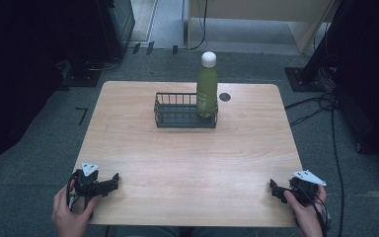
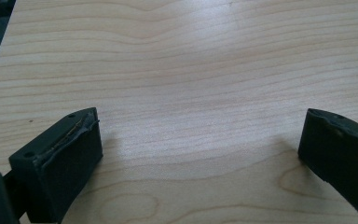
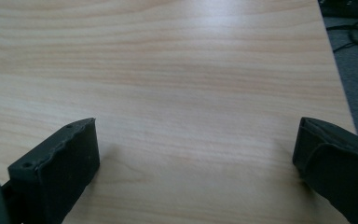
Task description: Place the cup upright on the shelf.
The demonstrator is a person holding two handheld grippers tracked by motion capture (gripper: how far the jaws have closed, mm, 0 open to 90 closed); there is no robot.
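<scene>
A green bottle (image 1: 207,90) with a white cap stands upright in the right end of a dark wire basket (image 1: 177,116) at the far middle of the wooden table (image 1: 187,158). My left gripper (image 1: 109,181) rests at the near left corner, held by a hand, far from the basket. In the left gripper view its jaws are wide apart over bare wood, so the left gripper (image 2: 200,135) is open and empty. My right gripper (image 1: 275,188) sits at the near right corner in the other hand. The right gripper (image 3: 196,140) is also open, with nothing between its pads.
A round dark grommet (image 1: 224,97) is set in the tabletop just right of the basket. Cables (image 1: 321,106) trail over the grey floor to the right. Dark equipment stands beyond the far left corner. The table's right edge (image 3: 340,88) runs close to the right gripper.
</scene>
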